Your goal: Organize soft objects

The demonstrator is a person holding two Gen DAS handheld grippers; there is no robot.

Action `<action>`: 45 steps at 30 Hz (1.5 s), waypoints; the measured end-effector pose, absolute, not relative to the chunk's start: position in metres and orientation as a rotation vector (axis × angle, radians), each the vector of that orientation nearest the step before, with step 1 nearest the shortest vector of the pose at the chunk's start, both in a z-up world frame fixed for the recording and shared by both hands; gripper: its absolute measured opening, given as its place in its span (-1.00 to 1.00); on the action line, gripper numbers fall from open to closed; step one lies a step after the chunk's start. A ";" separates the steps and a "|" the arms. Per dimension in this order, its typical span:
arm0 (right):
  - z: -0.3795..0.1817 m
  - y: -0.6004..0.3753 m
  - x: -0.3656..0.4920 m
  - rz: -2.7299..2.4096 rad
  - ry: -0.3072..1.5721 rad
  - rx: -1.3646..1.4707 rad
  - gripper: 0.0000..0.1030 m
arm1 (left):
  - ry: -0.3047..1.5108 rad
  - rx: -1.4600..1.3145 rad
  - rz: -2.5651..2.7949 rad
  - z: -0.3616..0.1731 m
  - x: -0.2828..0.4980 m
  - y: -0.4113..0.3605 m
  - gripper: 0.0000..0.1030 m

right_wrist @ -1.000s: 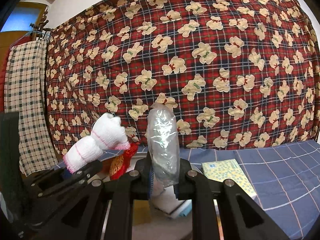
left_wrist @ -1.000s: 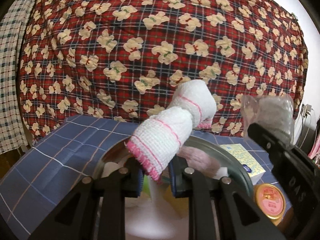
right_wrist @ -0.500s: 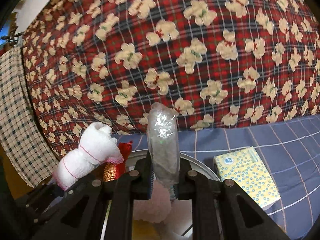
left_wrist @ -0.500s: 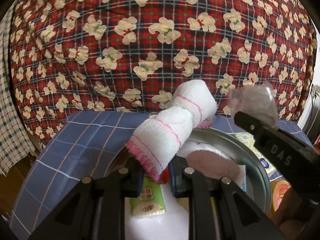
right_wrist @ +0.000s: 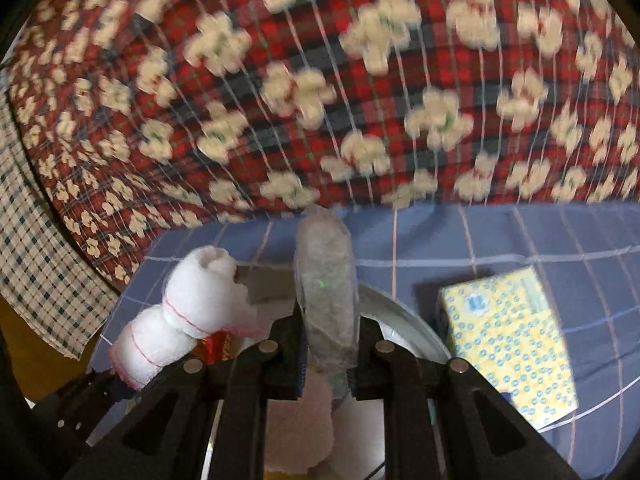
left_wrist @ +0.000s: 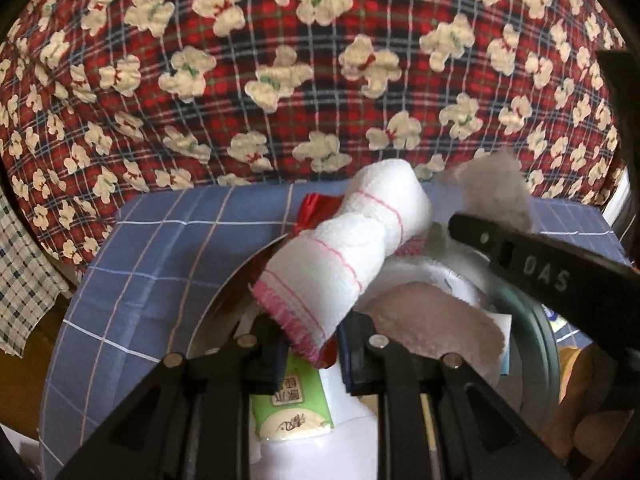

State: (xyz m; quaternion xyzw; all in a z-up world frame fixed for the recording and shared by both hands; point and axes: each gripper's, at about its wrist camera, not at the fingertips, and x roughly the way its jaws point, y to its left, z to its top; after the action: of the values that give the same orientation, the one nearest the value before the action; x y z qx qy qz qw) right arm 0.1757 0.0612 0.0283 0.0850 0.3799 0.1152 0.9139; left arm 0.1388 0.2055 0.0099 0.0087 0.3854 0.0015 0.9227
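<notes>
Holding one rolled towel (left_wrist: pixel 352 252), one plastic-wrapped bundle (right_wrist: pixel 326 296); two hand-held grippers.

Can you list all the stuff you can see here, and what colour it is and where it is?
rolled white towel with pink stripes: one, white and pink, held in the left gripper, above the basin
clear plastic bag with pale stuffing: one, see-through, held upright in the right gripper
round metal basin: one, silver, on the blue cloth
pink fluffy pad: one, pale pink, in the basin
green labelled packet: one, green and white, in the basin
red shiny wrapper: one, red, behind the towel
yellow patterned tissue pack: one, yellow, right of the basin
blue checked cloth: one, blue, under everything
red plaid blanket with cream bears: one, behind
left gripper: one, black, fingers shut on the towel
right gripper: one, black, fingers shut on the bag
</notes>
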 end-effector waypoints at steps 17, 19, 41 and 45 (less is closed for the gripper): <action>-0.024 0.071 0.206 0.283 1.120 0.218 -0.06 | 0.993 0.044 0.026 -0.010 0.153 0.217 0.93; -0.025 0.059 0.206 0.329 1.169 0.316 0.03 | 0.953 -0.004 0.040 -0.002 0.145 0.226 0.93; 0.019 0.024 0.107 0.327 0.605 0.346 0.24 | 0.313 -0.171 0.265 0.010 0.028 0.245 1.00; 0.022 0.028 0.070 0.256 0.398 0.215 0.39 | 0.333 -0.121 0.252 0.003 0.029 0.227 1.00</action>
State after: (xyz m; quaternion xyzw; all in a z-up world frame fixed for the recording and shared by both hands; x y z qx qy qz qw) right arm 0.0696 0.0281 0.0215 0.1061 0.1968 0.1265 0.9664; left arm 0.0289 0.2267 0.0025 -0.0600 0.1653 0.1248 0.9765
